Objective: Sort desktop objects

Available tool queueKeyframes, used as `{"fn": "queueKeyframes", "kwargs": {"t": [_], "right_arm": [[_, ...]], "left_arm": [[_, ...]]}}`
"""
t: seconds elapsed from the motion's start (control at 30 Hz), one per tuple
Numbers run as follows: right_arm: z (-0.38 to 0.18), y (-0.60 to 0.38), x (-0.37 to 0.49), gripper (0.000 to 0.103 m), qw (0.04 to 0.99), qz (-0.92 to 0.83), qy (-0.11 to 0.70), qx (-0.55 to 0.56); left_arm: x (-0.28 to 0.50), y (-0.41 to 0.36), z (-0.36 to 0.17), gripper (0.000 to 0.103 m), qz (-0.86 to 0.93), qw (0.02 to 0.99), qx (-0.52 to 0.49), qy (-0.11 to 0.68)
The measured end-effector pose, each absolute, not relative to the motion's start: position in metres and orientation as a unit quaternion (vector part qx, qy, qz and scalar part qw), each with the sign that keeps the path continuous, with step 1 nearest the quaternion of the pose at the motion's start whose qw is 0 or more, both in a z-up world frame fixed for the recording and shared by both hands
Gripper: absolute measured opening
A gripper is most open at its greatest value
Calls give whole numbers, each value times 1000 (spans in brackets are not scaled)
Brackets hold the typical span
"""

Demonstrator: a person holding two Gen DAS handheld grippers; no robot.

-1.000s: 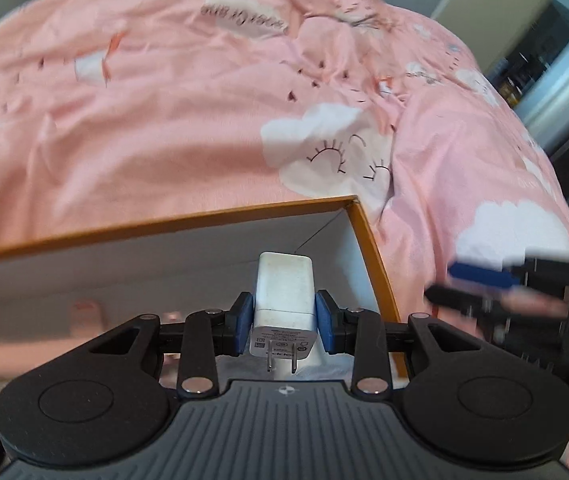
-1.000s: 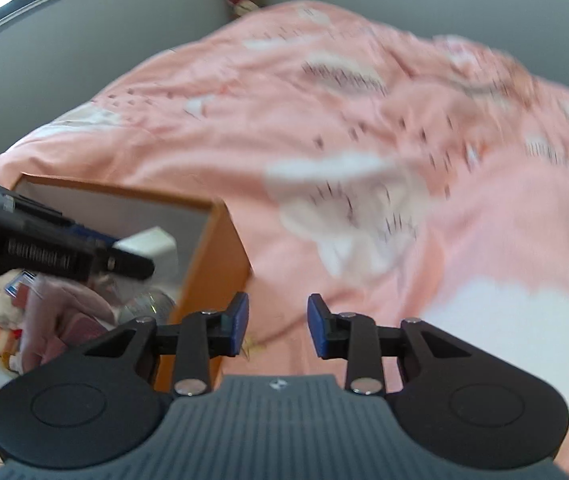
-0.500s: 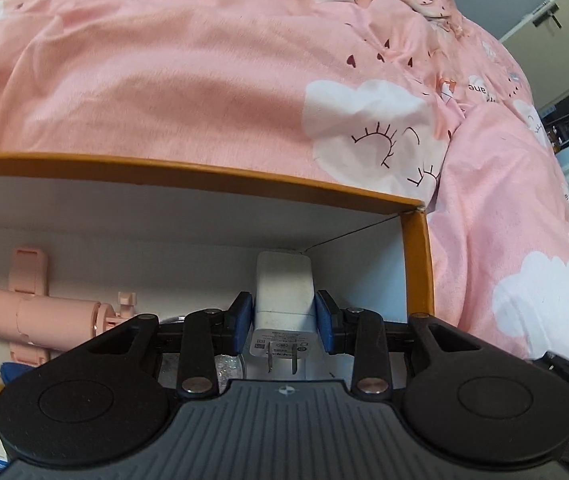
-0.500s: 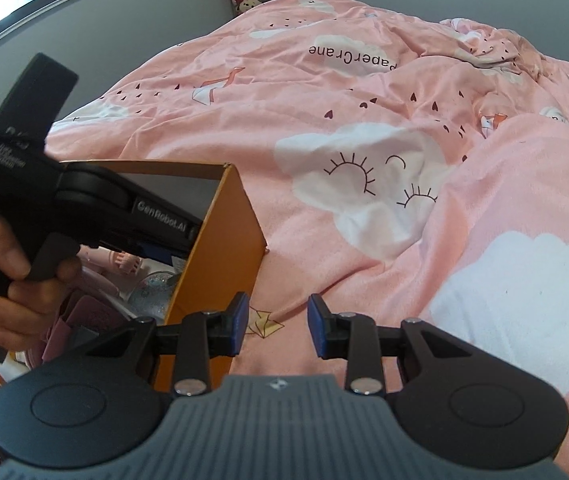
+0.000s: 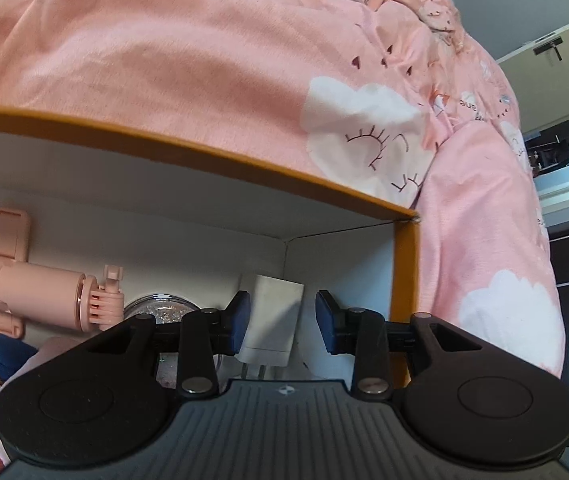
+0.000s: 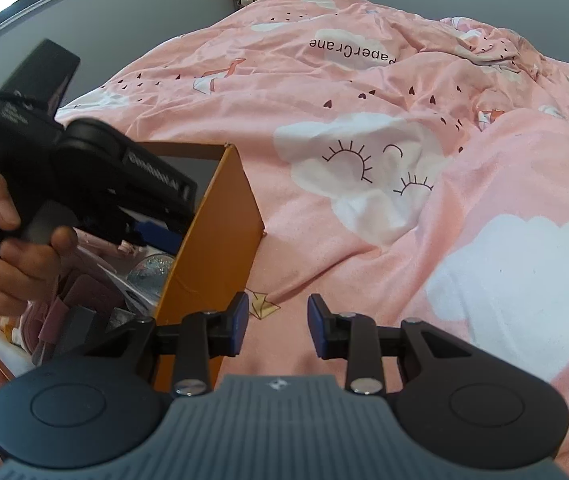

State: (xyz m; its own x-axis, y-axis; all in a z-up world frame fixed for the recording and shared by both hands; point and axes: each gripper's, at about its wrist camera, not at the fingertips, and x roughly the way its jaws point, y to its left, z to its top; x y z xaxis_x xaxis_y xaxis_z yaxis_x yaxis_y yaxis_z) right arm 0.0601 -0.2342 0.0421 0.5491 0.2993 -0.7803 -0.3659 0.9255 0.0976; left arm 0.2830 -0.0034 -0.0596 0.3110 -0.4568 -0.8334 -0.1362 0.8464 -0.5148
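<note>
Charger (image 5: pixel 274 320) loose beside box corner (image 5: pixel 404 216), gripper (image 5: pixel 282 322) unclamped

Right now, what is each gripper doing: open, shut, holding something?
Left gripper: open, charger loose between its jaws in the box.
Right gripper: open, holding nothing.

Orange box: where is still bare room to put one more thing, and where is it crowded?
Inside the orange box, no bare floor shows: the white charger fills the corner, with the glitter jar and pink stick beside it. The pink blanket beside the box is bare.
</note>
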Motion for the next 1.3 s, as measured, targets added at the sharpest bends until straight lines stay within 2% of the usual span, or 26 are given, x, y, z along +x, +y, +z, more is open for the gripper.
{"fn": "queueKeyframes", "kwargs": {"t": [0.2,0.6,0.7,0.83,0.97,1.13,1.3], "right_arm": [[47,-234,55,35,884,186,428,-35],[100,-211,2,36,909,215,358,-15],[110,-199,-19,41,918,215,333,-6],[113,-185,-50,41,930,204,305,18],[106,-178,-77,41,940,179,287,34],[90,-171,-89,42,943,165,290,22],[74,-167,-92,49,943,160,290,1]], "left_arm": [[270,-3,-34,40,-110,790,-215,563],[174,9,78,41,-88,889,-46,447],[141,15,102,41,-69,909,-11,411],[99,27,123,50,-23,930,41,364],[69,38,119,54,31,936,77,342],[51,44,89,59,42,934,27,354],[48,34,52,60,42,927,5,374]]}}
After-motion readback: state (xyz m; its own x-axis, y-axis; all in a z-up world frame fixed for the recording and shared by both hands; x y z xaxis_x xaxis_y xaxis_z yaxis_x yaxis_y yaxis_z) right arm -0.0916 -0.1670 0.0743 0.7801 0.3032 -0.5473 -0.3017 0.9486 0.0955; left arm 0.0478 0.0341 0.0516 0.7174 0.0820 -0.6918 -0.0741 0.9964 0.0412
